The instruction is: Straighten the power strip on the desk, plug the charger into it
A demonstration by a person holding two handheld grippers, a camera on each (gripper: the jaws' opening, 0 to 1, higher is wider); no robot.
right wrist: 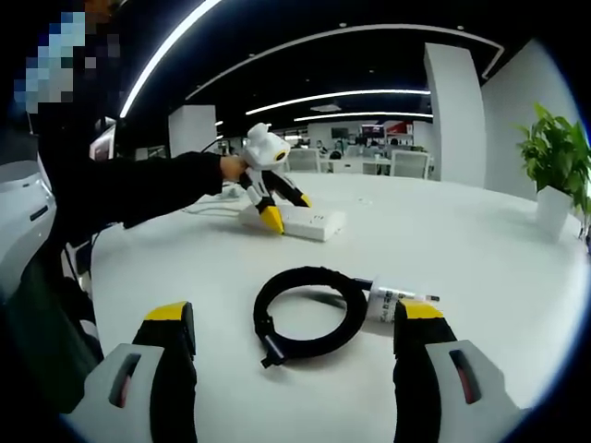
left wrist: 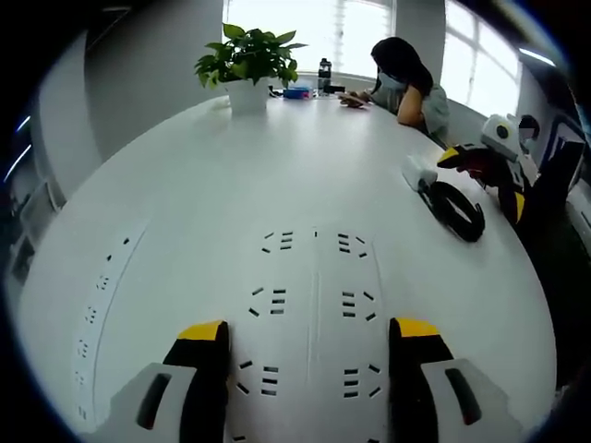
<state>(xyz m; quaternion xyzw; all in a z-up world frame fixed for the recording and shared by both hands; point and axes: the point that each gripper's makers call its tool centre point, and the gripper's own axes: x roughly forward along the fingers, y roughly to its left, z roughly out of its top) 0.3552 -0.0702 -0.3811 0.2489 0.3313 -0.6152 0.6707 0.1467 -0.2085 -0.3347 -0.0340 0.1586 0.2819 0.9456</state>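
Observation:
The white power strip (left wrist: 314,314) lies flat on the white desk, running away from me between my left gripper's (left wrist: 309,329) yellow-tipped jaws, which press its two long sides. In the right gripper view that left gripper (right wrist: 286,209) straddles the power strip (right wrist: 314,223) at its near end. The charger, a white plug body (right wrist: 383,300) with a black coiled cable (right wrist: 305,318), lies just ahead of my open right gripper (right wrist: 295,311). Its right jaw tip overlaps the plug body. In the left gripper view the charger (left wrist: 420,173), the cable (left wrist: 459,210) and the right gripper (left wrist: 485,180) sit at the right.
A potted plant (left wrist: 247,65) stands at the desk's far edge, also seen as the plant (right wrist: 554,157). A seated person (left wrist: 411,88) works at the far side near a bottle (left wrist: 324,72). A dark sleeve (right wrist: 138,189) reaches to the left gripper. The desk edge (left wrist: 531,277) curves close on the right.

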